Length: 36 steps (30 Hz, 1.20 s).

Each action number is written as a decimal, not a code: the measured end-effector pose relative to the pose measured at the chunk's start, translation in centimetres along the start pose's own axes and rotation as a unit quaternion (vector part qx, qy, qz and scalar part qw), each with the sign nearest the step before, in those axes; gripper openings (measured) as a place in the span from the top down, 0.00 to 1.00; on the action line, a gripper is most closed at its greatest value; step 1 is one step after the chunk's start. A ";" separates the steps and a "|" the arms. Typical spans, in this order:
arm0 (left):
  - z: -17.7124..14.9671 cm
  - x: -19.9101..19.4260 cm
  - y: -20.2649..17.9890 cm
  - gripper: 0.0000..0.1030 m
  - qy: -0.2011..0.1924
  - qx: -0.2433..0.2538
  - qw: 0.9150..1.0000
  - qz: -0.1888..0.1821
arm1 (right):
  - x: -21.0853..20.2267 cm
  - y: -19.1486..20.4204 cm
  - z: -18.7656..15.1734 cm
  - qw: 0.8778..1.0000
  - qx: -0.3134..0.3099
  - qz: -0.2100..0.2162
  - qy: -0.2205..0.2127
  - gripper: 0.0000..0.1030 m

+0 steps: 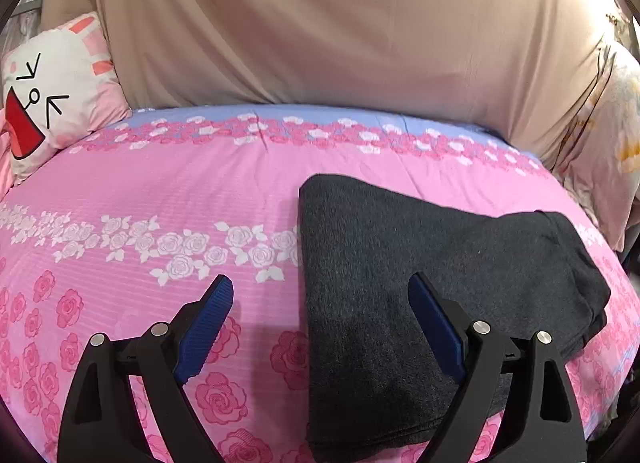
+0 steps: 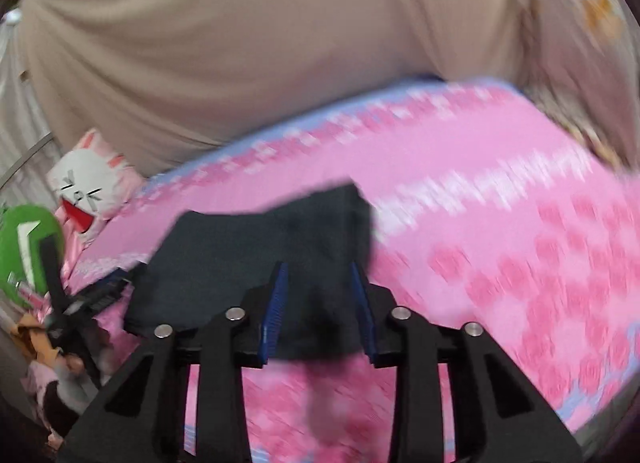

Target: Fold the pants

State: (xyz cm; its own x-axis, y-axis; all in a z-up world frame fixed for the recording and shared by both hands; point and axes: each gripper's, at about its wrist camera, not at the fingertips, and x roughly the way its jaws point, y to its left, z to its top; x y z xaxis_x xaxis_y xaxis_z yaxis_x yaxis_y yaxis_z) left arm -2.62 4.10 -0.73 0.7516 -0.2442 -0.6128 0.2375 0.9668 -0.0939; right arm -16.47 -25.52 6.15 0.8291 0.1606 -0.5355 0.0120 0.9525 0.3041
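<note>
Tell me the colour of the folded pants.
Dark charcoal grey, plain; the pants show best in the left wrist view.

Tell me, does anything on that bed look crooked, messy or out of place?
Nothing is spilled or damaged. The dark grey pants lie folded on the pink rose bedspread, but unevenly: a layer sticks out at the right side instead of lining up. The right wrist view is blurred, so finer detail there is unclear.
</note>
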 end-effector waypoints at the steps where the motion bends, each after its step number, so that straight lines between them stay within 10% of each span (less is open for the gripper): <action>1: 0.0 0.2 0.0 0.16 0.004 0.000 1.000 0.003 | 1.3 1.2 0.5 1.000 -0.020 0.011 0.010 0.79; 6: 0.0 0.6 0.5 0.16 0.016 -0.015 1.000 0.011 | 8.5 -1.1 -1.3 0.994 -0.023 -0.078 0.077 0.90; 10: 0.0 0.3 1.5 0.16 0.010 -0.040 0.999 0.004 | 7.5 -3.6 -1.3 0.995 0.055 -0.043 0.077 1.00; 15: 0.1 -0.3 2.6 0.16 -0.007 -0.069 0.998 -0.007 | 6.2 2.7 1.7 0.998 -0.022 0.011 0.053 0.96; 21: 0.1 0.1 3.8 0.16 0.006 -0.101 0.995 -0.018 | 16.9 2.0 1.1 0.988 -0.031 -0.045 0.146 1.00; 28: 0.1 0.1 4.2 0.16 0.002 -0.110 0.993 -0.039 | 15.6 9.0 2.8 0.987 -0.069 0.059 0.131 0.94; 36: -0.1 -0.8 4.6 0.16 -0.020 -0.119 0.992 -0.034 | 24.8 14.4 2.5 0.971 -0.132 0.037 0.198 0.94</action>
State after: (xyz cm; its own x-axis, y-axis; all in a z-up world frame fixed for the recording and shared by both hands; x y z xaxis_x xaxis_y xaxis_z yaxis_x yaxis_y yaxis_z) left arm -2.20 8.73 -0.69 0.7643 -0.3067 -0.5673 0.1393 0.9374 -0.3191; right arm 5.62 -8.46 -0.76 0.5412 0.2681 -0.7970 -0.2263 0.9593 0.1691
